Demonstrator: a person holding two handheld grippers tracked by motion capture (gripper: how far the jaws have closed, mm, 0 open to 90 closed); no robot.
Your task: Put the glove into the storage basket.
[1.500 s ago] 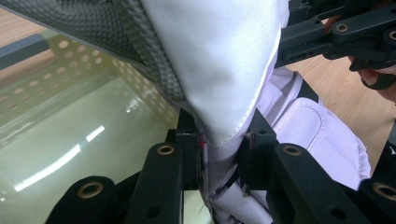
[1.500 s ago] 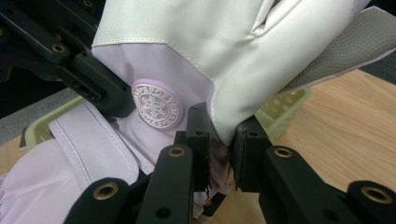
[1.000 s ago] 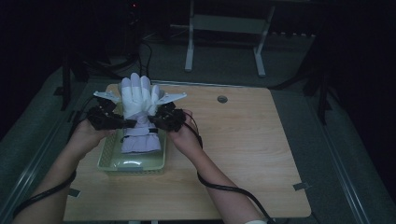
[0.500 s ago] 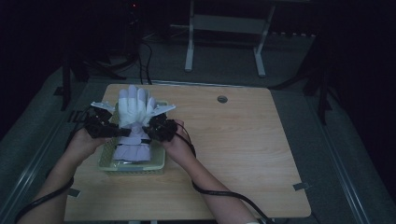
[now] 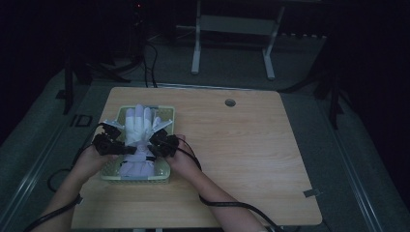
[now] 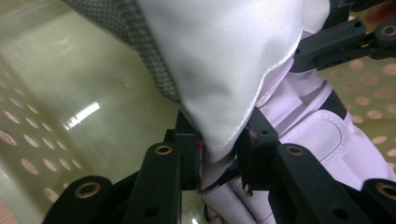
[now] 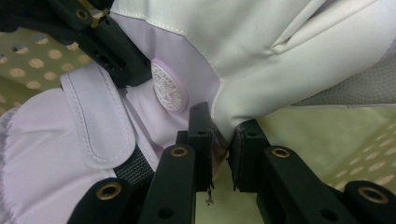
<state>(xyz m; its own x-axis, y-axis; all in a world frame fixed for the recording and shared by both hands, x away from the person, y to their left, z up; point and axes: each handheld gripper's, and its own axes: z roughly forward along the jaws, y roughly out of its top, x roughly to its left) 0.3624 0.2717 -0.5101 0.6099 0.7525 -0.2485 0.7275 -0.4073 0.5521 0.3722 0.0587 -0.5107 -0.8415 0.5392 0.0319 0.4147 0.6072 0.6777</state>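
Both the left gripper [image 5: 115, 145] and the right gripper [image 5: 155, 144] pinch the glove [image 5: 140, 126] (cuff end), lowered almost into the tray [image 5: 168, 112] near the desk's left edge; letting go remains.

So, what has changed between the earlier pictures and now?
Both grippers, the left gripper and the right gripper, have brought the white glove down from above the table into the green basket. Each stays shut on a glove edge. The basket has not moved.

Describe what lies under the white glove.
A pale green tray lies under the glove, which both grippers grip. The tray's floor beneath the glove is covered.
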